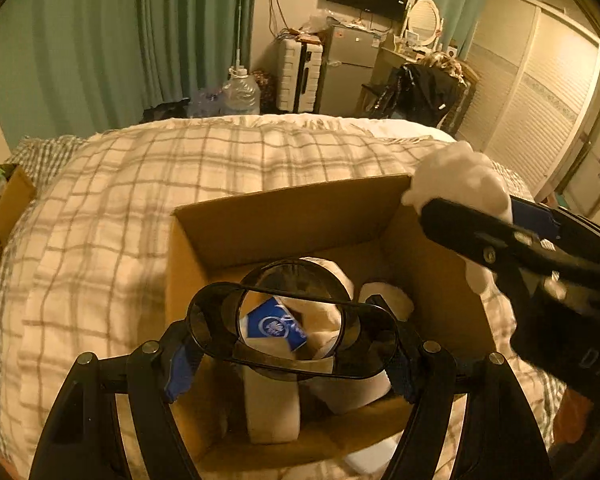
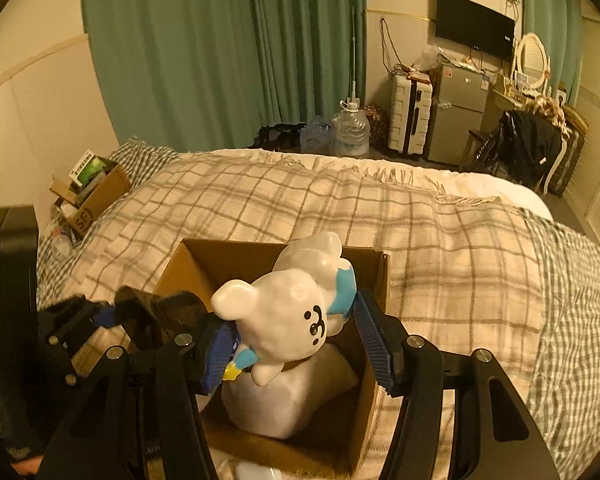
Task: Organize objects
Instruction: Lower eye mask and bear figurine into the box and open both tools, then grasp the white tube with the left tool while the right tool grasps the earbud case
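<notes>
1. Cardboard box [image 1: 284, 216], open-topped, sits on the plaid blanket [image 1: 228, 160]; take it as your landmark. White plush pieces [image 1: 272, 400] and a blue-printed packet [image 1: 274, 326] lie inside it.
2. Your left gripper [image 1: 294, 354] is clamped on dark goggles [image 1: 292, 320] at their two ends, held above the box's near side, lenses over the contents.
3. Your right gripper [image 2: 292, 344] holds a white bear figure [image 2: 288, 312] with blue trim above the box's opening. The left pad [image 2: 218, 354] presses its side; the right pad [image 2: 374, 344] sits just beside it, contact unclear from this angle, so likely a grip.
4. A larger white plush [image 2: 284, 396] lies in the box directly under the bear.
5. Beyond the box: green curtains [image 2: 220, 52], water jug [image 2: 350, 128], white suitcase [image 2: 410, 114], small fridge [image 2: 456, 112], wall screen [image 2: 474, 26].
6. Left of the box, at the bed's edge, a second carton [image 2: 96, 196] holds packets.
</notes>
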Motion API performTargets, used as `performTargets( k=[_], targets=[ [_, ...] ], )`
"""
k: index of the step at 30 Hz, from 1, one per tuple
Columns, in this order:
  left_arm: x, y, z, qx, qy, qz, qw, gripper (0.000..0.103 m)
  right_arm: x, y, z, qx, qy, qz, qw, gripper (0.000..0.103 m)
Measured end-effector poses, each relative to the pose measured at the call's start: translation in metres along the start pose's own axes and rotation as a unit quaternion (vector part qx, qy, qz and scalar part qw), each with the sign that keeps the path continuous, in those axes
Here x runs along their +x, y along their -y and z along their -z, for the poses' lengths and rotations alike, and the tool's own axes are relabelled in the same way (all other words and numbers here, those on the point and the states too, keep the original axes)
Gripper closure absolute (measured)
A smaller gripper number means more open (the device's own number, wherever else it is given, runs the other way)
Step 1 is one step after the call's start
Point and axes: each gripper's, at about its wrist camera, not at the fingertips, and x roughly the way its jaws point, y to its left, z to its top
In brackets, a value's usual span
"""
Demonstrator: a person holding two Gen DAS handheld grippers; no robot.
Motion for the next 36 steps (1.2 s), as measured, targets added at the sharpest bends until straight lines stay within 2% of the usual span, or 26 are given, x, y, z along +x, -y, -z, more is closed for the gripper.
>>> performTargets(
  k=[1, 3, 4, 6, 9, 15, 19, 23, 28, 32, 36],
  targets=[
    [0.002, 0.0, -0.001, -0.002, -0.002, 0.004, 1.0, 0.024, 0.002, 0.003, -0.002, 0.007, 0.002, -0.001, 1.0, 0.046],
    [0.004, 0.0, -0.001, -0.009, 0.0, -0.001, 1.0, 0.016, 0.001, 0.006, -0.005, 0.011, 0.008, 0.006, 1.0, 0.045],
    [0.003, 0.0, -0.001, -0.013, 0.0, -0.007, 0.9999, 0.009, 0.0, 0.008, -0.007, 0.009, 0.007, 0.005, 1.0, 0.04],
    [-0.002, -0.001, -0.002, -0.019, 0.002, -0.001, 0.9998, 0.008, -0.006, 0.007, -0.009, 0.005, 0.015, 0.015, 1.0, 0.029],
    [-0.015, 0.001, -0.005, -0.02, 0.002, -0.006, 0.9998, 0.005, -0.023, 0.01, -0.01, 0.008, 0.024, 0.019, 0.999, 0.027],
    [-0.071, 0.003, -0.003, -0.017, 0.037, -0.03, 0.9987, 0.0, -0.074, 0.015, -0.009, 0.011, 0.044, 0.032, 0.998, 0.014],
    [-0.12, 0.006, 0.003, -0.009, 0.067, -0.049, 0.9965, 0.0, -0.124, 0.013, -0.006, 0.014, 0.067, 0.038, 0.997, 0.008],
    [-0.159, 0.01, 0.012, 0.0, 0.091, -0.06, 0.9941, 0.0, -0.169, 0.005, 0.002, 0.009, 0.089, 0.044, 0.995, 0.005],
    [-0.193, 0.017, 0.031, 0.011, 0.111, -0.08, 0.9905, 0.0, -0.207, -0.006, 0.019, -0.003, 0.098, 0.051, 0.994, 0.005],
    [-0.199, 0.02, 0.053, 0.022, 0.109, -0.092, 0.9895, 0.0, -0.218, -0.017, 0.039, -0.014, 0.096, 0.054, 0.994, 0.005],
    [-0.187, 0.015, 0.08, 0.014, 0.097, -0.103, 0.9899, 0.0, -0.206, -0.026, 0.061, -0.02, 0.081, 0.056, 0.995, 0.005]
  ],
)
